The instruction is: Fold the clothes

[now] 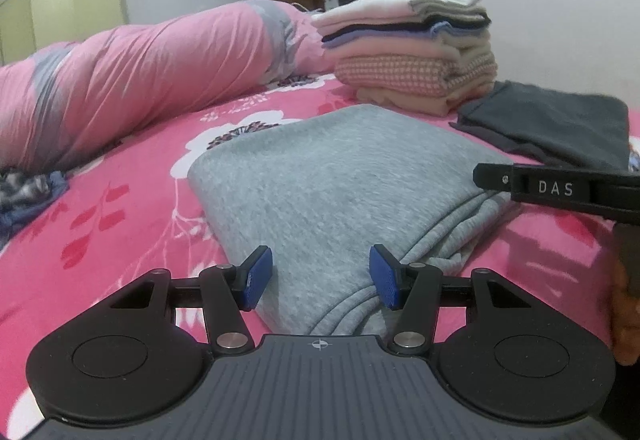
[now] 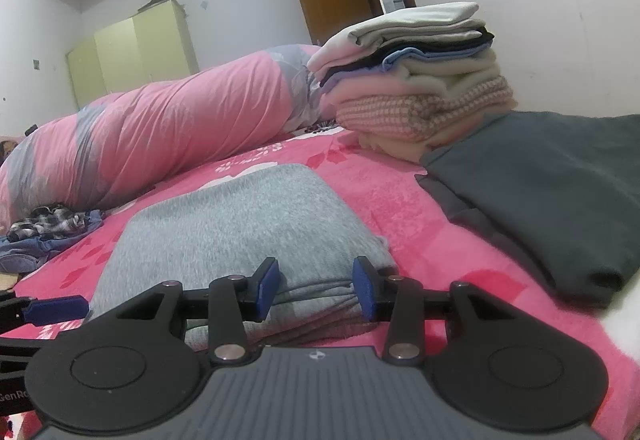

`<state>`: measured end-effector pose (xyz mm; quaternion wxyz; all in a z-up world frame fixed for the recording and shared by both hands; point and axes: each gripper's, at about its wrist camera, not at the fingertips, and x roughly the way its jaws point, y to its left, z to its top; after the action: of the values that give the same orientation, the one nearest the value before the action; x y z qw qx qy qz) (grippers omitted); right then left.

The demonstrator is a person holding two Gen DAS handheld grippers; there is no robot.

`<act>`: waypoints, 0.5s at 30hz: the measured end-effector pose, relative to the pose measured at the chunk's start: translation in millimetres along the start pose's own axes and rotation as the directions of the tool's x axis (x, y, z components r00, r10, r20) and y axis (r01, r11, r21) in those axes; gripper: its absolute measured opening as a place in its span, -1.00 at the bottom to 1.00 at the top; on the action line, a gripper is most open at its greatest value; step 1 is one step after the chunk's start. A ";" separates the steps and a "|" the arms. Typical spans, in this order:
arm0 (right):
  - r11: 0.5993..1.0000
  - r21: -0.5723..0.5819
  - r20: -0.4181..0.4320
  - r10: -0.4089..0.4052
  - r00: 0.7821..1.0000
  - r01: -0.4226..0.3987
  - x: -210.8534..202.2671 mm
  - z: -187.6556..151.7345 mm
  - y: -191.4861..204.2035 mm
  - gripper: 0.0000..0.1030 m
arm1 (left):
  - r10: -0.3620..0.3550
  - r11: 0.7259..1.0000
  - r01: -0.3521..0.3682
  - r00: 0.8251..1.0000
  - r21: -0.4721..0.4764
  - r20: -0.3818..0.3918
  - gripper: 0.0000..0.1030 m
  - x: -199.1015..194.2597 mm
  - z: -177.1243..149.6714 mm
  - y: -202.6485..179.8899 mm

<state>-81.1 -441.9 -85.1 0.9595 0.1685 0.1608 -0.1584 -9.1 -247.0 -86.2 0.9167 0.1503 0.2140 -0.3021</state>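
A folded light grey garment [image 1: 332, 176] lies on the pink flowered bedspread [image 1: 120, 224]; it also shows in the right wrist view [image 2: 240, 224]. My left gripper [image 1: 321, 278] is open, its blue pads on either side of the garment's near layered edge. My right gripper [image 2: 317, 289] is open at the garment's near right corner, its pads astride the stacked hems. The right gripper's black finger [image 1: 560, 188] shows at the right of the left wrist view. The left gripper's blue pad [image 2: 56, 310] shows at the left edge of the right wrist view.
A tall stack of folded clothes [image 1: 412, 48] stands at the back. A folded dark grey garment [image 1: 552, 124] lies to its right. A rolled pink duvet [image 1: 140, 72] lies along the back left. Crumpled plaid and denim clothes [image 2: 44, 228] sit at the far left.
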 end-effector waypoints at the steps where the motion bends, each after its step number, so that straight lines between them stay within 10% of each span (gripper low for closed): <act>1: 1.000 -0.005 0.001 0.000 1.000 0.000 -0.3 -0.3 0.2 -0.15 | -0.001 1.000 0.001 1.000 -0.003 0.005 0.05 -0.6 -1.1 0.1; 15: 1.000 -0.017 -0.001 -0.017 1.000 0.017 -4.3 -1.8 -4.5 0.14 | 0.020 0.999 -0.020 1.000 0.041 -0.019 0.05 -1.1 4.1 -4.8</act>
<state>-87.1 -444.2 -86.3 0.9594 0.1592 0.1642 -0.1650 -11.7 -251.8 -82.8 0.9143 0.1740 0.2151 -0.2958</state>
